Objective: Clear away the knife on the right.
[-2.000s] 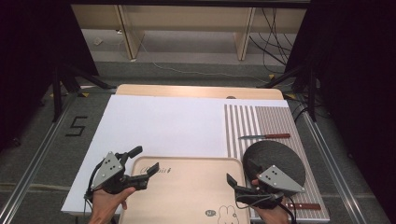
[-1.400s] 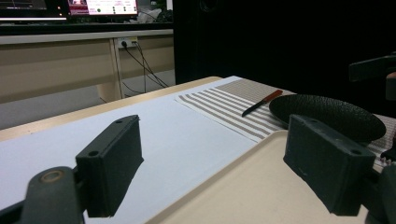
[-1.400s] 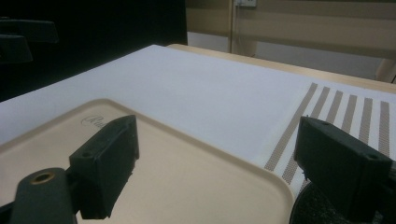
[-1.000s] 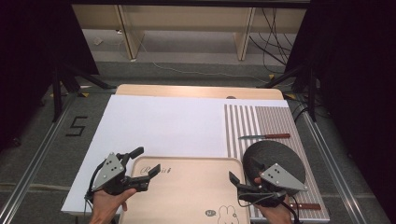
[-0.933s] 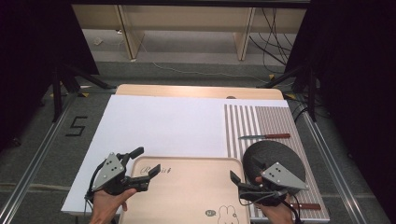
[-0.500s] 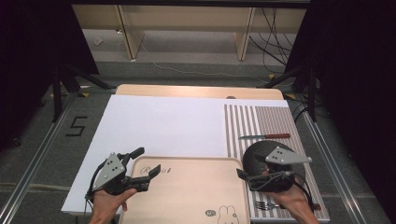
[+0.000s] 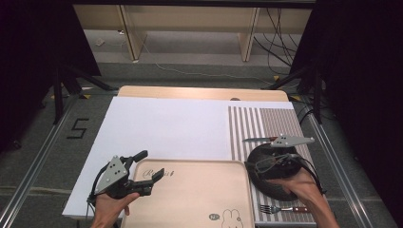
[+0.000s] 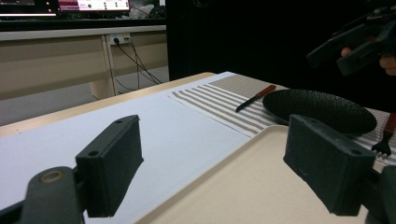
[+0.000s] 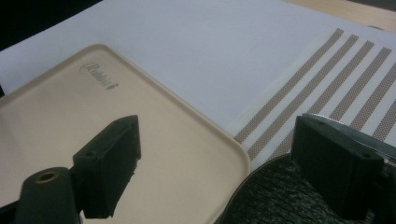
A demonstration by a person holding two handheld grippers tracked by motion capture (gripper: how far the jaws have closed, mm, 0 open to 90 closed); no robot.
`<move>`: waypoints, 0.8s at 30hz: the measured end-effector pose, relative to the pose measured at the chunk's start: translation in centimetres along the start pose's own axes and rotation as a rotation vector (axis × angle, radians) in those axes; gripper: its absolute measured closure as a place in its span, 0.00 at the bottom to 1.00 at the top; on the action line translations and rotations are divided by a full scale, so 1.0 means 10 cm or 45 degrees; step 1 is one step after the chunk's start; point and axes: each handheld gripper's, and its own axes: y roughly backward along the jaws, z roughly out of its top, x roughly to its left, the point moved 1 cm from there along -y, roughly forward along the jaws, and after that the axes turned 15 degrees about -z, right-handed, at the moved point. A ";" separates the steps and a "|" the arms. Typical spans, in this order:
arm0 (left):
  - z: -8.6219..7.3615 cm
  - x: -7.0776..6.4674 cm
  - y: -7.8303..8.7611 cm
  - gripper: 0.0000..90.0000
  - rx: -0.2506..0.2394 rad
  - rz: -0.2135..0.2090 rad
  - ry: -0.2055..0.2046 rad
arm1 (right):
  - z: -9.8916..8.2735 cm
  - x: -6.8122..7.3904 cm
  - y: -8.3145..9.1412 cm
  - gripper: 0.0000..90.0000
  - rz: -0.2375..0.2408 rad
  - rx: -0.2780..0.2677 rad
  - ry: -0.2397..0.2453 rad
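The left gripper [image 7: 149,165] straddles the left rim of the beige rectangular plastic tray [image 7: 199,194], fingers spread, while the right gripper [image 7: 259,164], fingers also spread, hovers over the round black textured plate [image 7: 275,187] just right of that tray.

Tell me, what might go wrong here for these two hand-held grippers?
The right hand-held gripper hovers open over the round black textured plate; closing carelessly could nudge the red-handled knife beyond it. The left hand-held gripper straddles the beige wooden tray's corner and might shove it into the plate.
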 end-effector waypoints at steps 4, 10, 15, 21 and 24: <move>0.00 0.00 0.00 0.20 0.002 -0.007 -0.001 | 0.07 -0.14 -0.05 0.20 0.036 0.024 -0.036; 0.00 0.00 0.00 0.20 0.000 -0.005 -0.005 | 0.17 -0.32 -0.10 0.20 0.011 0.115 -0.035; 0.00 0.00 0.00 0.20 0.005 -0.010 -0.003 | 0.21 -0.45 -0.17 0.20 -0.043 0.138 -0.051; -0.01 0.01 -0.02 0.20 -0.007 -0.021 -0.002 | 0.23 -0.69 -0.27 0.21 -0.084 0.191 -0.038; -0.01 0.00 -0.01 0.20 0.008 -0.003 0.015 | 0.23 -0.81 -0.33 0.22 -0.102 0.218 -0.052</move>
